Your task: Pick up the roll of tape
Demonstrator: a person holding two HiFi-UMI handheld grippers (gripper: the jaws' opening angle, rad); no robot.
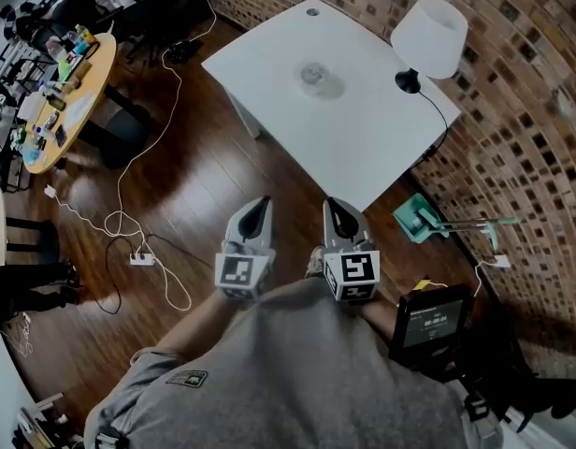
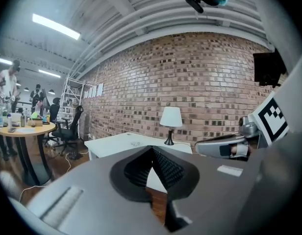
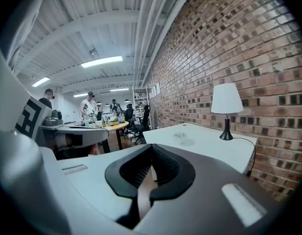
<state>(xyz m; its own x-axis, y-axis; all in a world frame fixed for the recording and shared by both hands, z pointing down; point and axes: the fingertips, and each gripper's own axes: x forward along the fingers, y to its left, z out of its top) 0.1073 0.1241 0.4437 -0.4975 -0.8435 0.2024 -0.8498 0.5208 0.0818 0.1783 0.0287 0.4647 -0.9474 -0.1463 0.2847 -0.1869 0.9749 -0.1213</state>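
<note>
The clear roll of tape (image 1: 313, 75) lies flat on the white table (image 1: 363, 148), near its middle.

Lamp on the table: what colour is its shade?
The lamp shade is white, clearest in the head view.

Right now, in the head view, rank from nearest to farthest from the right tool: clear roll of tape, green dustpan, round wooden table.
1. Green dustpan, on the floor, right of the right tool.
2. Clear roll of tape, on the white table.
3. Round wooden table, far left.
</note>
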